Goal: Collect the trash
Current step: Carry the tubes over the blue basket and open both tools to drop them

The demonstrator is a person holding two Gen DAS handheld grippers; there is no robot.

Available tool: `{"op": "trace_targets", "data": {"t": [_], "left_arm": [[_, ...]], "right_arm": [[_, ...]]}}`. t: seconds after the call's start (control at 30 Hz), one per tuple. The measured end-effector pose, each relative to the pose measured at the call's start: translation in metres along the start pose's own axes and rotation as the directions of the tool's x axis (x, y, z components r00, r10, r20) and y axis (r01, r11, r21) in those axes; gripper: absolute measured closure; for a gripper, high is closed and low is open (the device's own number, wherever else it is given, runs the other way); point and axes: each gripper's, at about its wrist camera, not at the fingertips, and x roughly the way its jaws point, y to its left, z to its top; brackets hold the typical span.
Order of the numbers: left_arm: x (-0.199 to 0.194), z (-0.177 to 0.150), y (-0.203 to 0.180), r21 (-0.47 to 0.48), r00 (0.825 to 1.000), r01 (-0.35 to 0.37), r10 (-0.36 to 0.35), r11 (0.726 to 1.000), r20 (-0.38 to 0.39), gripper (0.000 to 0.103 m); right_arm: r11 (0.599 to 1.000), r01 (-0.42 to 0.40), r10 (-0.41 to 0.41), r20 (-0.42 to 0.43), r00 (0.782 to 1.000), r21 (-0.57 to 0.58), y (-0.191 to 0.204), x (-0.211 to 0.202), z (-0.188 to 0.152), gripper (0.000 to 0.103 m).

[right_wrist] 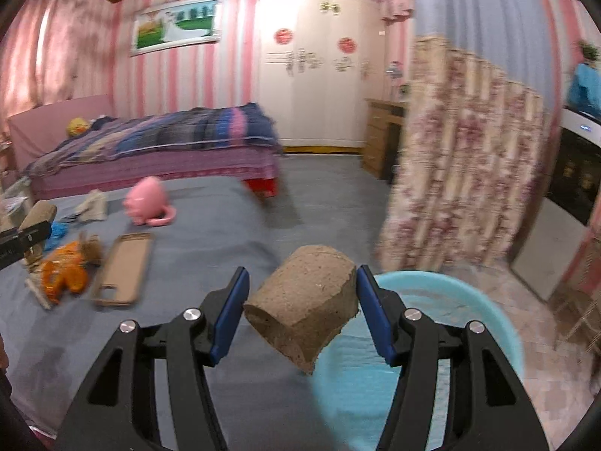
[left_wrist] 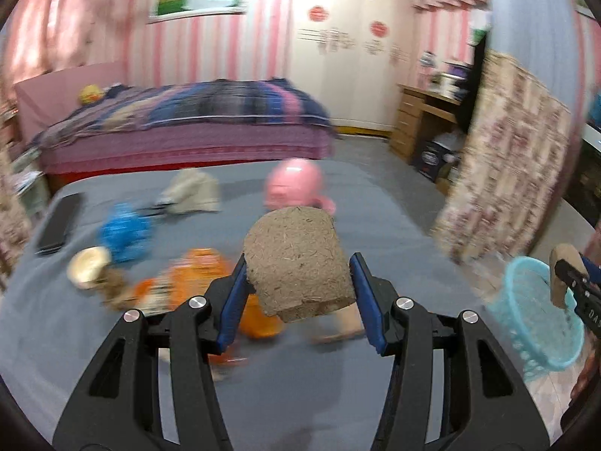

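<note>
My left gripper (left_wrist: 298,285) is shut on a brown fibre paper cup (left_wrist: 296,259) and holds it above the grey-blue table (left_wrist: 300,383). My right gripper (right_wrist: 302,306) is shut on a second brown paper cup (right_wrist: 306,300), held at the near rim of the light-blue basket (right_wrist: 469,300). The basket (left_wrist: 537,319) also shows at the right in the left wrist view, with the right gripper's cup (left_wrist: 563,274) over it. An orange snack wrapper (left_wrist: 199,282) (right_wrist: 64,270) lies on the table.
On the table lie a pink piggy bank (right_wrist: 146,199), a tan phone case (right_wrist: 126,267), a blue crumpled piece (left_wrist: 124,233), a beige rag (left_wrist: 191,191), a black phone (left_wrist: 60,221) and a small cup (left_wrist: 88,267). A floral curtain (right_wrist: 462,158) hangs at the right. A bed (right_wrist: 157,150) stands behind.
</note>
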Motion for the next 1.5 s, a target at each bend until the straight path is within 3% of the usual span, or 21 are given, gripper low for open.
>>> {"op": "trace_targets", "data": {"t": [0.23,0.4,0.6,0.83,0.9,0.97,1.07,1.37,1.43,1.5], "left_arm": [[0.03,-0.013,-0.118,0.154,0.981,0.194,-0.19,0.969,-0.041,0.051],[0.048,-0.025,-0.188,0.231,0.945,0.326,-0.313,0.917,-0.091,0.051],[0.053,-0.045,-0.26,0.325,0.908,0.419,-0.399,0.848,-0.13,0.051],[0.066,-0.053,-0.299,0.361,0.882,0.471,-0.439,0.805,-0.172,0.045],[0.068,-0.053,-0.302,0.382,0.895,0.444,-0.416,0.81,-0.16,0.025],[0.067,-0.05,-0.3,0.397,0.903,0.427,-0.409,0.812,-0.136,0.016],[0.07,-0.044,-0.295,0.4,0.91,0.412,-0.397,0.819,-0.124,0.014],[0.084,-0.03,-0.252,0.321,0.933,0.361,-0.342,0.876,-0.116,0.009],[0.086,-0.029,-0.242,0.312,0.94,0.342,-0.323,0.886,-0.113,0.008],[0.087,-0.027,-0.234,0.306,0.945,0.327,-0.309,0.894,-0.107,0.008]], "right_arm": [[0.989,0.133,-0.132,-0.027,0.991,0.07,-0.08,0.002,-0.015,0.044],[0.973,0.199,-0.193,-0.056,0.979,0.121,-0.124,0.005,-0.035,0.044],[0.955,0.245,-0.233,-0.088,0.968,0.169,-0.158,0.007,-0.055,0.044],[0.946,0.252,-0.236,-0.102,0.966,0.202,-0.171,0.009,-0.065,0.044],[0.948,0.246,-0.23,-0.101,0.968,0.203,-0.172,0.011,-0.066,0.044],[0.949,0.244,-0.228,-0.101,0.968,0.2,-0.168,0.011,-0.066,0.044],[0.949,0.243,-0.226,-0.102,0.969,0.202,-0.167,0.013,-0.067,0.044],[0.95,0.239,-0.218,-0.118,0.969,0.2,-0.153,0.03,-0.068,0.042],[0.948,0.245,-0.224,-0.12,0.967,0.204,-0.149,0.033,-0.067,0.04],[0.942,0.256,-0.234,-0.125,0.964,0.215,-0.147,0.038,-0.066,0.028]]}}
